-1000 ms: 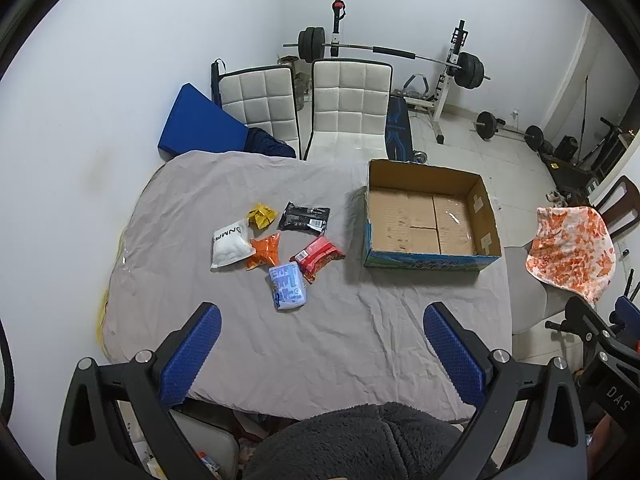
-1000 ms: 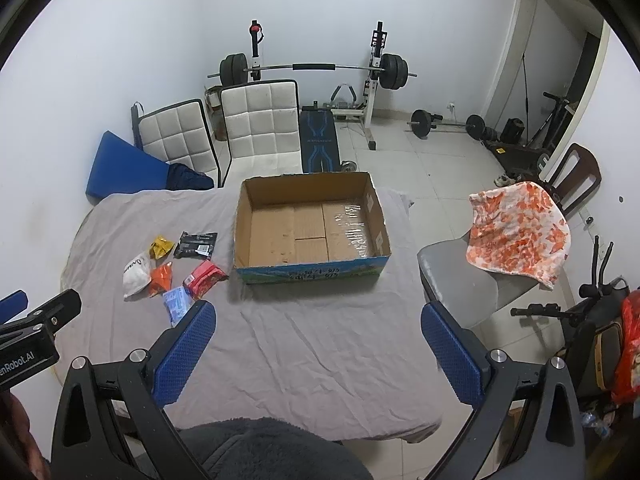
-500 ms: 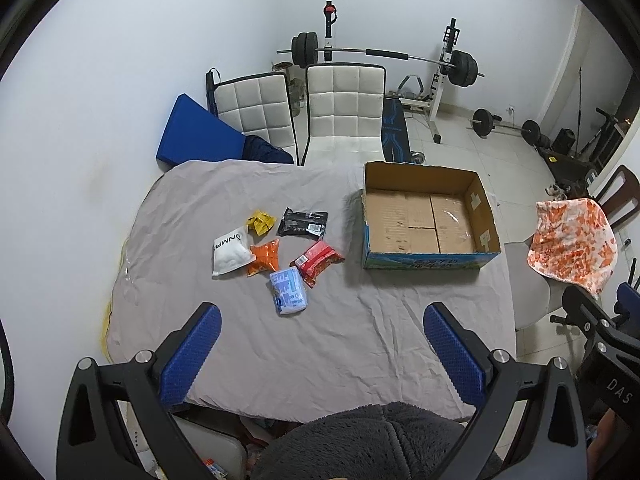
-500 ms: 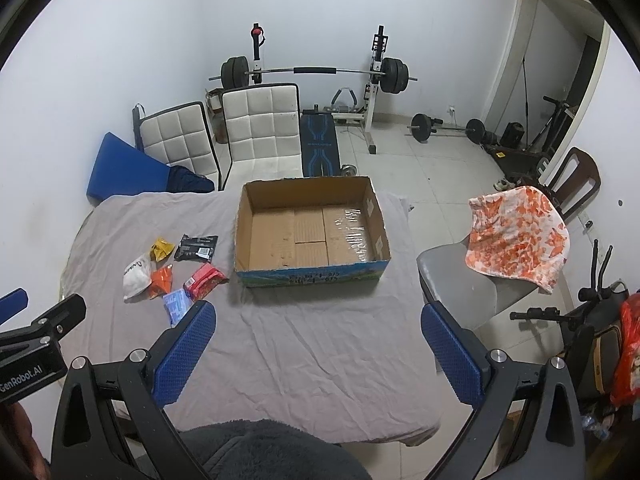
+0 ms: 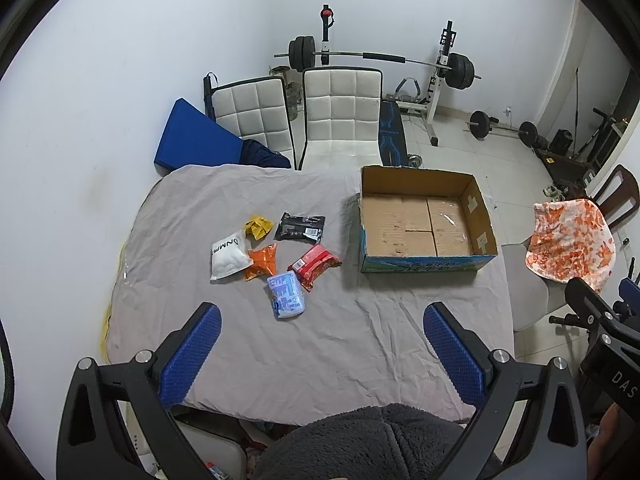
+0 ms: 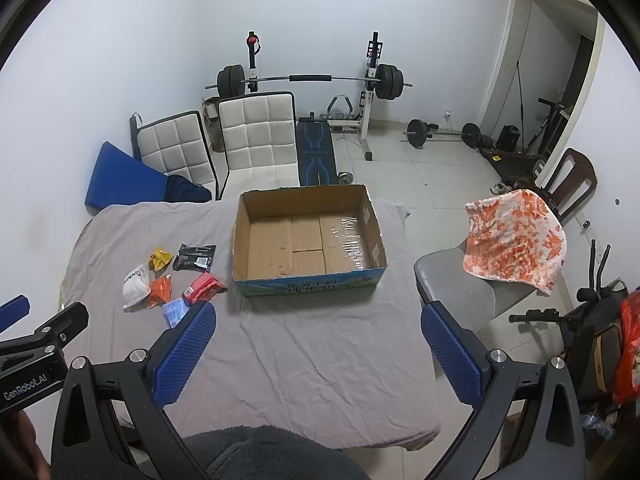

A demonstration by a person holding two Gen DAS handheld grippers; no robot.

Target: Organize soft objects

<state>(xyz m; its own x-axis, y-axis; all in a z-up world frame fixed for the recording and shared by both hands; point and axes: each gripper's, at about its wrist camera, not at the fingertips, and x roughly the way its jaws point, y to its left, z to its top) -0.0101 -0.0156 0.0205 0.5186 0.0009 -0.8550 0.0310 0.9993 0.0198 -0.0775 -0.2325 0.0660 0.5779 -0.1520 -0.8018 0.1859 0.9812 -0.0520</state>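
Observation:
Several soft packets lie grouped on the grey-covered table [image 5: 260, 352]: a white pouch [image 5: 227, 254], a yellow packet [image 5: 258, 227], a black packet [image 5: 300, 227], an orange packet [image 5: 262, 261], a red packet [image 5: 313, 265] and a light blue packet [image 5: 286, 295]. An open, empty cardboard box [image 5: 424, 224] stands to their right; it also shows in the right wrist view [image 6: 308, 240]. My left gripper [image 5: 320, 350] is open and empty, high above the table's near edge. My right gripper [image 6: 318, 350] is open and empty, facing the box.
Two white padded chairs [image 5: 340, 116] and a blue pad [image 5: 196, 140] stand behind the table. A grey chair with an orange-patterned cloth [image 6: 516, 240] is at the right. A barbell rack [image 6: 312, 80] and weights fill the back of the room.
Both views have shifted slightly; the table and packets appear a little lower in the left wrist view. Nothing on the table has moved. Both grippers stay open.

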